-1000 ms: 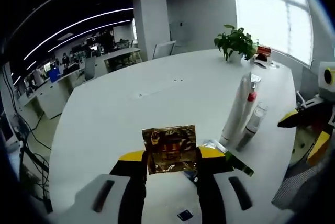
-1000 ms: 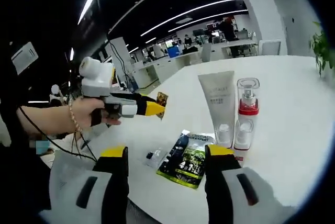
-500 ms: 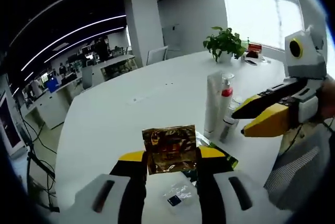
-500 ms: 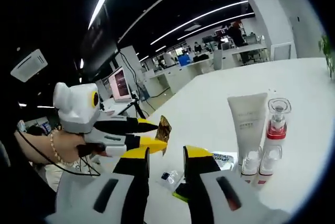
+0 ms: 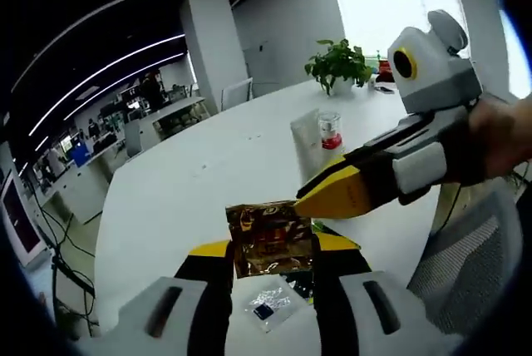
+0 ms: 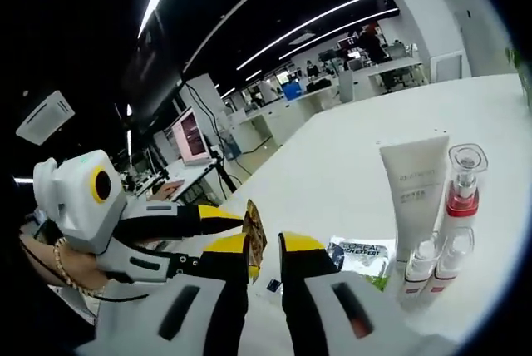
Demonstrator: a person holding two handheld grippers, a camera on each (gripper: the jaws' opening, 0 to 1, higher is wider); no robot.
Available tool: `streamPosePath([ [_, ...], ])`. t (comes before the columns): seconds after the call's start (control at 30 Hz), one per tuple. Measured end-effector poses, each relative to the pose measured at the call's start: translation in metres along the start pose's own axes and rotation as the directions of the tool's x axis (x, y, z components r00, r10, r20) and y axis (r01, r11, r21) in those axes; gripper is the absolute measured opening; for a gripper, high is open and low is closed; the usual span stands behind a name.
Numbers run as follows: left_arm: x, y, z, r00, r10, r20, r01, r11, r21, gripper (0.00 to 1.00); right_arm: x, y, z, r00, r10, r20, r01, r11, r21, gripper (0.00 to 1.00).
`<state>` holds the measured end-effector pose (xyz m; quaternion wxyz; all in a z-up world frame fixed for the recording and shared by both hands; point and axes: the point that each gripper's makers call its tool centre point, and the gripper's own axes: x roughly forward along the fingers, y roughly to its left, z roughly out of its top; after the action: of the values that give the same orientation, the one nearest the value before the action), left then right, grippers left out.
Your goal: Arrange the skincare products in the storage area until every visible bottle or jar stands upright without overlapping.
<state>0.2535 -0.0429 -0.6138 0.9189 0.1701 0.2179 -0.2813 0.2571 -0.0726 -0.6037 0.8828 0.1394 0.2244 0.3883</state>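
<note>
My left gripper [image 5: 271, 249] is shut on a crinkled gold sachet [image 5: 270, 235], held up above the white table [image 5: 191, 181]. My right gripper [image 5: 337, 196] comes in from the right, its yellow tip at the sachet's upper right corner. In the right gripper view the gold sachet [image 6: 255, 235] stands edge-on between my right gripper [image 6: 265, 249] jaws, which are narrow but still apart. The left gripper [image 6: 218, 216] reaches in from the left, held by a hand. A white tube [image 6: 410, 194] and a red-collared pump bottle [image 6: 462, 198] stand upright together, with two small bottles [image 6: 422, 266] in front.
A green sachet [image 6: 359, 253] and a small clear sachet [image 5: 266, 307] lie flat on the table below the grippers. A potted plant [image 5: 337, 61] stands at the far edge. Desks, monitors and a pillar [image 5: 212, 44] fill the office behind.
The right gripper's jaws have narrowed from wide open and moved up to the gold sachet. The left gripper has kept its hold on the sachet.
</note>
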Motion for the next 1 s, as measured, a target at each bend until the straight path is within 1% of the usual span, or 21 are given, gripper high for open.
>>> streamPosePath([
  [0.13,0.0,-0.002,0.003,1.0,0.0,0.005,0.0,1.0,0.003,0.34,-0.001,-0.003,-0.002,1.0,0.0,0.001,0.0,1.0,0.011,0.07],
  [0.2,0.0,-0.003,0.004,1.0,-0.002,0.006,0.002,1.0,0.005,0.34,-0.003,-0.001,-0.001,1.0,-0.002,0.004,0.002,1.0,0.017,0.02],
  [0.37,0.001,-0.005,0.001,1.0,-0.007,0.001,0.007,0.999,0.034,0.35,-0.002,0.0,-0.004,1.0,0.008,-0.009,-0.008,1.0,0.014,0.01],
  [0.43,-0.001,-0.008,0.005,1.0,-0.015,0.004,0.015,1.0,0.019,0.35,-0.003,-0.002,-0.005,1.0,0.004,-0.012,-0.003,1.0,0.007,0.01],
  [0.47,0.0,-0.006,0.003,1.0,-0.024,0.005,0.024,1.0,-0.001,0.36,-0.003,-0.003,-0.004,1.0,0.006,-0.011,-0.006,1.0,0.007,0.01],
  [0.53,0.001,-0.003,0.002,0.999,-0.035,0.005,0.036,0.999,-0.014,0.39,-0.004,-0.005,-0.001,1.0,0.006,0.0,-0.006,1.0,0.015,0.01],
  [0.57,0.0,-0.003,0.002,0.999,-0.042,0.006,0.042,0.999,-0.007,0.41,-0.005,-0.005,0.0,1.0,0.007,0.001,-0.007,1.0,0.016,0.01],
  [0.6,0.0,-0.004,0.001,0.998,-0.068,0.007,0.068,0.997,0.022,0.43,-0.007,-0.004,0.002,1.0,0.013,0.003,-0.013,1.0,0.017,0.01],
  [0.67,-0.002,-0.001,-0.001,0.996,-0.084,0.012,0.083,0.996,0.031,0.45,-0.009,-0.002,0.005,1.0,0.025,0.004,-0.025,1.0,0.013,0.01],
  [0.7,-0.003,-0.002,-0.002,0.993,-0.12,0.018,0.119,0.993,0.017,0.46,-0.011,0.001,0.006,1.0,0.029,0.005,-0.029,1.0,0.009,0.01],
  [0.73,-0.004,-0.001,-0.004,0.99,-0.143,0.016,0.143,0.99,-0.004,0.48,-0.013,0.004,0.008,0.999,0.034,0.008,-0.034,0.999,0.005,0.01],
  [0.77,-0.005,0.001,-0.004,0.987,-0.159,0.029,0.159,0.987,-0.022,0.47,-0.014,0.005,0.008,0.999,0.039,0.009,-0.039,0.999,0.004,0.01],
  [0.8,-0.008,-0.001,-0.001,0.977,-0.204,0.06,0.209,0.974,-0.083,0.45,-0.016,0.008,0.009,0.999,0.045,0.01,-0.045,0.999,0.007,0.01],
  [0.83,-0.01,-0.002,-0.001,0.97,-0.236,0.062,0.241,0.965,-0.1,0.43,-0.017,0.009,0.009,0.999,0.051,0.01,-0.051,0.999,0.009,0.01],
  [0.87,-0.012,0.0,0.001,0.963,-0.259,0.077,0.265,0.961,-0.078,0.4,-0.019,0.011,0.01,0.998,0.056,0.008,-0.056,0.998,0.005,0.01],
  [0.9,-0.013,0.001,0.002,0.96,-0.265,0.087,0.27,0.961,-0.064,0.37,-0.019,0.013,0.01,0.998,0.058,0.008,-0.058,0.998,0.0,0.01],
  [0.93,-0.016,0.001,0.002,0.953,-0.288,0.091,0.293,0.955,-0.041,0.36,-0.021,0.016,0.01,0.998,0.066,0.002,-0.066,0.998,-0.018,0.01],
  [1.0,-0.019,0.003,0.001,0.946,-0.312,0.092,0.318,0.946,-0.061,0.35,-0.023,0.022,0.011,0.997,0.071,-0.003,-0.071,0.996,-0.046,0.01],
])
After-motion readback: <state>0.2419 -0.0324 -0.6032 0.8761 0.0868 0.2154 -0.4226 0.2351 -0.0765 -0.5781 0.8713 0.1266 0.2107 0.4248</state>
